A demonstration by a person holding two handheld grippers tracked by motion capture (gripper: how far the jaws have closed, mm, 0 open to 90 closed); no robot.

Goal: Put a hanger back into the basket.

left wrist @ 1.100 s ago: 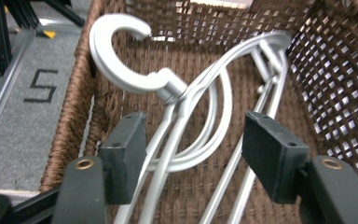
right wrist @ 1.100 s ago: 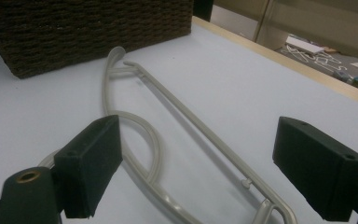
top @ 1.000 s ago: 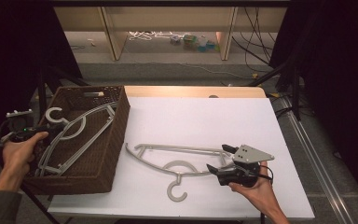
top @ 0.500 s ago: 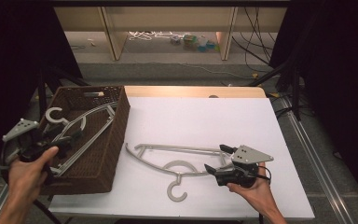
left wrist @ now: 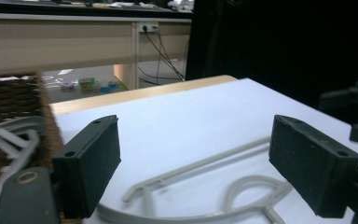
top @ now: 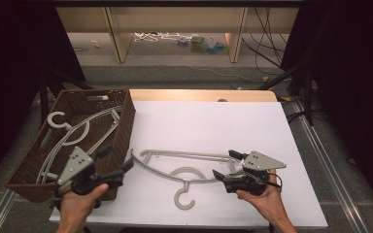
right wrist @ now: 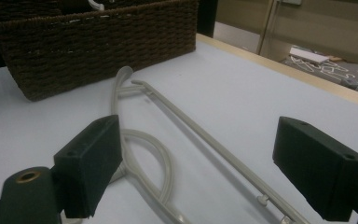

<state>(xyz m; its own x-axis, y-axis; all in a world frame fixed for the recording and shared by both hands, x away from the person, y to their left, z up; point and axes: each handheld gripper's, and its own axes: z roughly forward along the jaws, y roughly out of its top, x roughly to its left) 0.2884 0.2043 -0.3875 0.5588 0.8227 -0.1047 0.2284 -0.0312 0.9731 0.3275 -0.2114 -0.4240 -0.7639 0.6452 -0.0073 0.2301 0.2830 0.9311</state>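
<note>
While your left gripper [top: 119,170] hangs by the basket's [top: 123,127] near corner, jaws just spread wide with nothing between, the grey hanger [top: 184,167] lies flat on the white table [top: 213,121] between both grippers; your right gripper [top: 225,165] is agape, empty, at its right end.

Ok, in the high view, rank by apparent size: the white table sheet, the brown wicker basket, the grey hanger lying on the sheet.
1. White table sheet, clearly largest.
2. Brown wicker basket.
3. Grey plastic hanger on the sheet, smallest.
</note>
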